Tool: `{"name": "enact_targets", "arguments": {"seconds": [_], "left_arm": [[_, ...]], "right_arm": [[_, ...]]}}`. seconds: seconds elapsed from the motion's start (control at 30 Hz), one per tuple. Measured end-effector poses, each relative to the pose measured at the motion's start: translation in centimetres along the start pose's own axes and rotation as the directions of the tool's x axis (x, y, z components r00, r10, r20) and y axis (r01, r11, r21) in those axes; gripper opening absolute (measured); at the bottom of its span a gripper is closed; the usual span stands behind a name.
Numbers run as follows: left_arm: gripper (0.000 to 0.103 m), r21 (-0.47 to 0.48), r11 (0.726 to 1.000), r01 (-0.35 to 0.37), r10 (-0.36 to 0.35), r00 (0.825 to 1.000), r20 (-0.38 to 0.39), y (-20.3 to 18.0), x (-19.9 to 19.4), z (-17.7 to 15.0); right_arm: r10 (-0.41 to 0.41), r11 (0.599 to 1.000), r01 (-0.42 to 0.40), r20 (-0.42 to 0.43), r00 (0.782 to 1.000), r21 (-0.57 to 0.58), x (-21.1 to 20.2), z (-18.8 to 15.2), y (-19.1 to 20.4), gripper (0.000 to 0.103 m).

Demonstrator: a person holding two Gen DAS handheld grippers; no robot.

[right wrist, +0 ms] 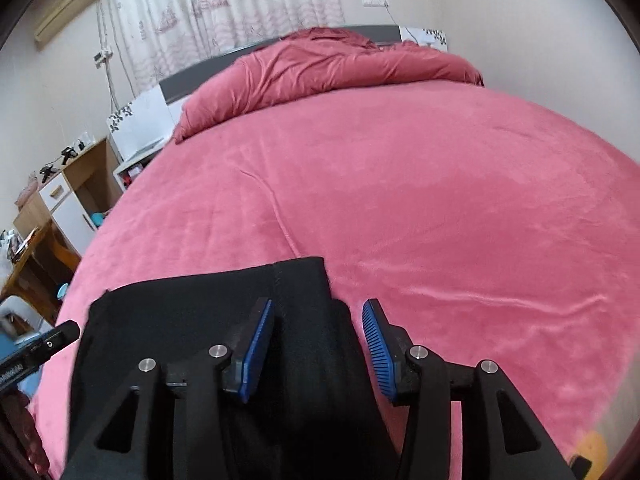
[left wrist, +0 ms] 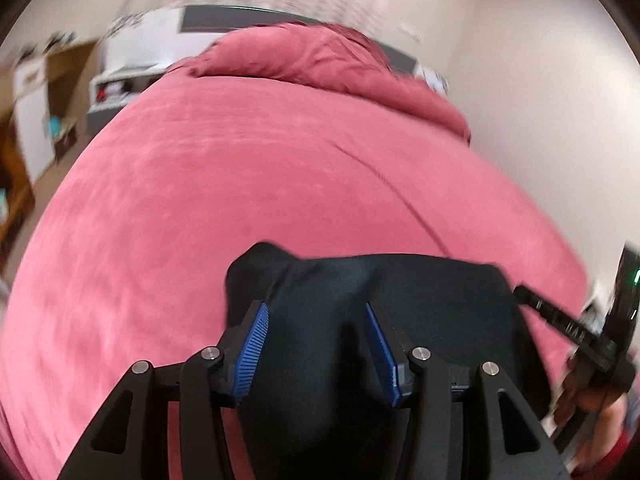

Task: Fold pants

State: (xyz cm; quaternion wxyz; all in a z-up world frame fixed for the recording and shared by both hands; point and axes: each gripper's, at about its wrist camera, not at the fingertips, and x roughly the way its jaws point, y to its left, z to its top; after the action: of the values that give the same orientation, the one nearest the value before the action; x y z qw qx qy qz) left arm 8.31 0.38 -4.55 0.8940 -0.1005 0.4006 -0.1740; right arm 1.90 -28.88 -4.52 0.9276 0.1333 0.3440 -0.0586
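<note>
Left tool (left wrist: 316, 310) low in frame, blue ribbed pads (left wrist: 252, 350) standing apart, black pants (left wrist: 420, 292) lying between and beneath them; whether the pads press on the cloth cannot be told. Pants folded, resting on the pink bed cover (left wrist: 240, 184). Bunched red duvet (left wrist: 316, 60) at the far end of the bed. At the right edge, the right tool (left wrist: 560, 320), blurred, near the pants' right side. Wooden furniture (left wrist: 24, 160) at left, smeared
</note>
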Motion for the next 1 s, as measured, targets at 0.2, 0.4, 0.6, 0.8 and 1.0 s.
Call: {"name": "enact_targets", "arguments": {"seconds": [0.2,0.4,0.6,0.8,1.0], "left_arm": [[0.051,-0.058,0.998,-0.004,0.0,0.998,-0.065,2.0,-2.5,-4.4],[0.051,-0.048,0.999,-0.004,-0.002,0.994,-0.113,1.6,-3.7,-7.7],[0.052,0.014,0.999,-0.044,0.046,0.991,-0.123,0.5,-4.9,-9.6],[0.052,-0.025,0.999,-0.036,0.031,0.987,-0.159,1.0,-5.2,-8.4],[0.052,-0.015,0.999,-0.037,0.034,0.981,-0.19,0.6,-4.4,-7.1]], "right_arm": [[0.054,0.998,-0.055,-0.065,0.996,-0.014,-3.8,-3.3,0.9,0.047],[0.028,0.998,-0.034,-0.109,0.994,-0.06,-5.3,-5.8,2.4,0.047],[-0.068,0.996,0.052,-0.222,0.973,-0.079,-4.5,-7.5,1.7,0.041],[0.017,0.999,-0.026,-0.195,0.981,-0.042,-5.3,-6.8,1.1,0.051],[0.044,0.999,-0.044,-0.196,0.98,0.007,-4.7,-4.9,-0.9,0.074]]}}
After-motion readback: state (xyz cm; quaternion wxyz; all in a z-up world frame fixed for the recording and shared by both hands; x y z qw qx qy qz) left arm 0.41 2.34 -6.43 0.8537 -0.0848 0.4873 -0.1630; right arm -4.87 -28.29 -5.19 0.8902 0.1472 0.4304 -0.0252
